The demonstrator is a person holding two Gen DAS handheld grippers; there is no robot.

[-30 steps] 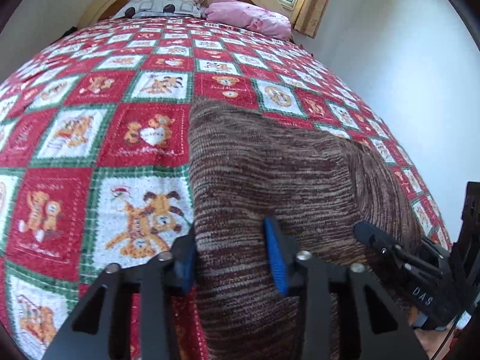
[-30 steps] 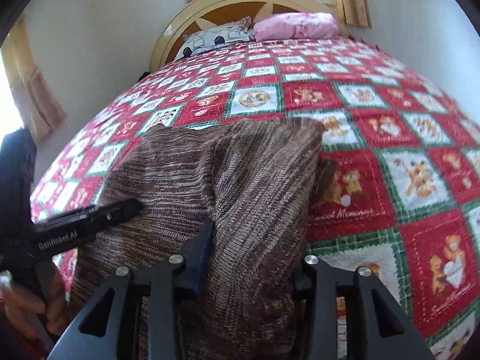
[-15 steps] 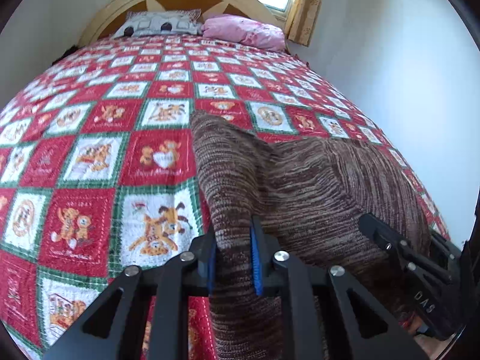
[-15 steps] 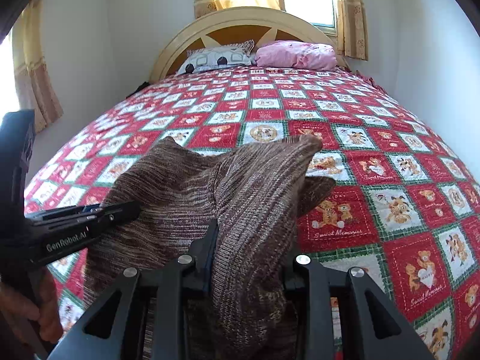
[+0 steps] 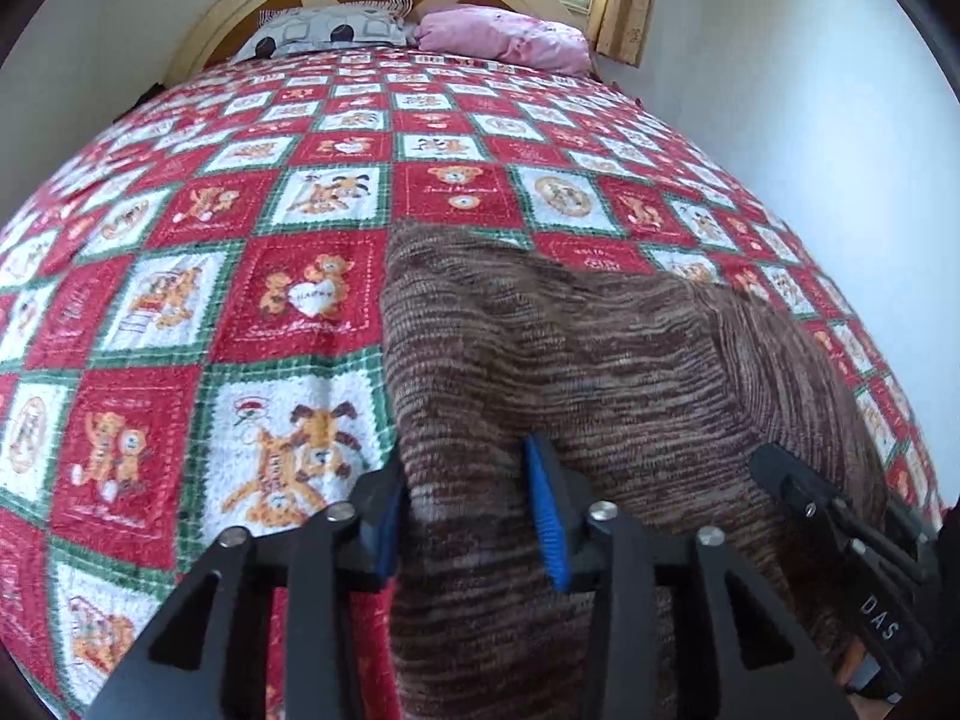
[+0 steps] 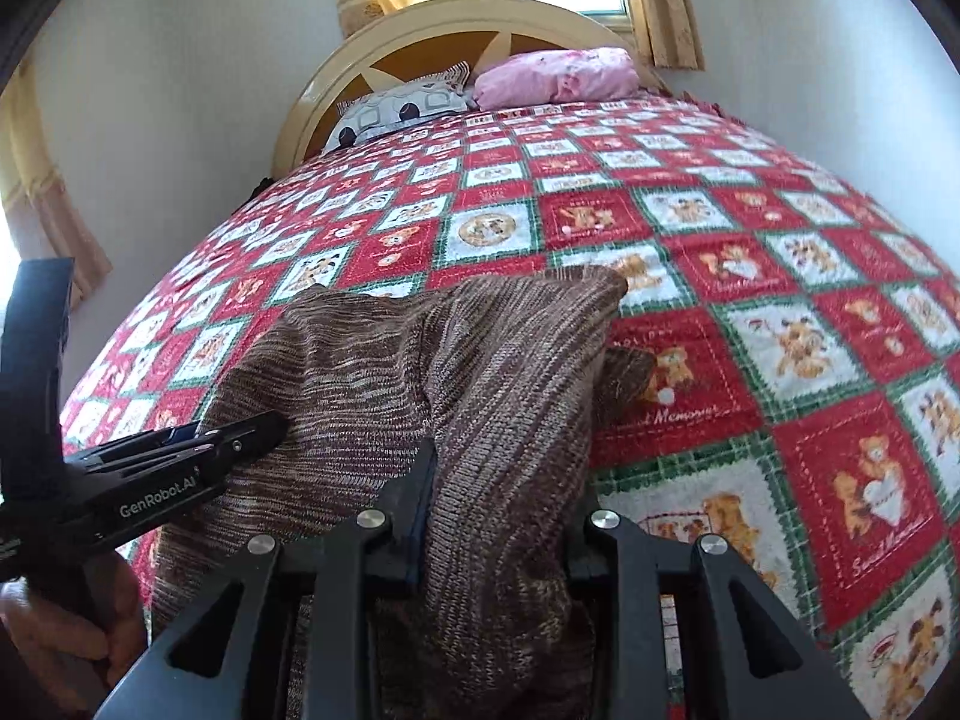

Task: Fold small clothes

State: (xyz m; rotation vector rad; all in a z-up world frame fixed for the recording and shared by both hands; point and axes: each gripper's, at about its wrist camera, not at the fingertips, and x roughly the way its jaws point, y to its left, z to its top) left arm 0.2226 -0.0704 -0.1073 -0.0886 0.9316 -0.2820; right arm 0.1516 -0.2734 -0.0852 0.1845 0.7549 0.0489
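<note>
A brown striped knit garment [image 5: 576, 360] lies on the bed's near part; it also shows in the right wrist view [image 6: 420, 384]. My left gripper [image 5: 471, 510] is open, its blue pads [image 5: 546, 516] on either side of the garment's near left edge. My right gripper [image 6: 498, 510] is around a raised fold of the garment's right side, jaws apart with knit bunched between them. The right gripper's tip shows at the right in the left wrist view [image 5: 840, 516]. The left gripper shows at the left in the right wrist view [image 6: 180, 468].
The bed carries a red, white and green teddy-bear quilt [image 5: 240, 300]. A patterned pillow [image 5: 330, 30] and a pink pillow [image 5: 504, 42] lie by the yellow headboard [image 6: 468, 18]. White walls and curtained windows surround the bed.
My left gripper closed on the garment's edge half a second ago and has opened again. The lifted garment has sunk back toward the bed. The right gripper's jaws have widened slightly.
</note>
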